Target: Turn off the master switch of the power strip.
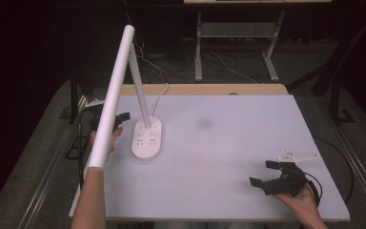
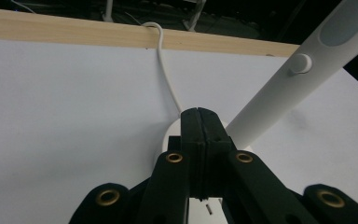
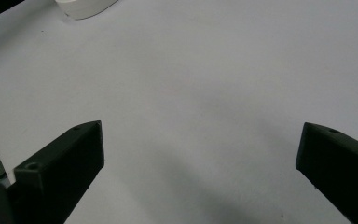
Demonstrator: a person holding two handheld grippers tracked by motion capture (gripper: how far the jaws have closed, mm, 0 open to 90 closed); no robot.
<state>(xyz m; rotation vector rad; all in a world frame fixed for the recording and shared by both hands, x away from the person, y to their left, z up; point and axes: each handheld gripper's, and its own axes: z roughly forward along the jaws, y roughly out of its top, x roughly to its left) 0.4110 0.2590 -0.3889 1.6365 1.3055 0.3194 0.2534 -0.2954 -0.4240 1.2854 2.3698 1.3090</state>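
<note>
- A white desk lamp [image 1: 143, 95] stands on the white tabletop [image 1: 228, 143], left of the tabletop's middle; it serves as the landmark here.
- The lamp's base [image 1: 147, 138] is an oval white block with rows of sockets on its top face, and it rests flat on the tabletop.
- A slim white stem rises from the rear of the base, and a long white light bar [image 1: 112, 95] slants from the stem's top down toward the near-left side.
- A white cord [image 2: 165, 70] leaves the back of the base and runs over the tabletop's wooden far edge [image 2: 98, 35].
- The left gripper [image 1: 119, 118] sits just beside the base on its left, partly hidden behind the light bar; in the left gripper view its jaws are pressed together with nothing between them, their tips reaching the base's edge.
- The right gripper [image 1: 269, 172] lies well apart from the lamp, off to the near right, held in a hand [image 1: 300, 198]; its jaws are spread wide and empty above bare tabletop.
</note>
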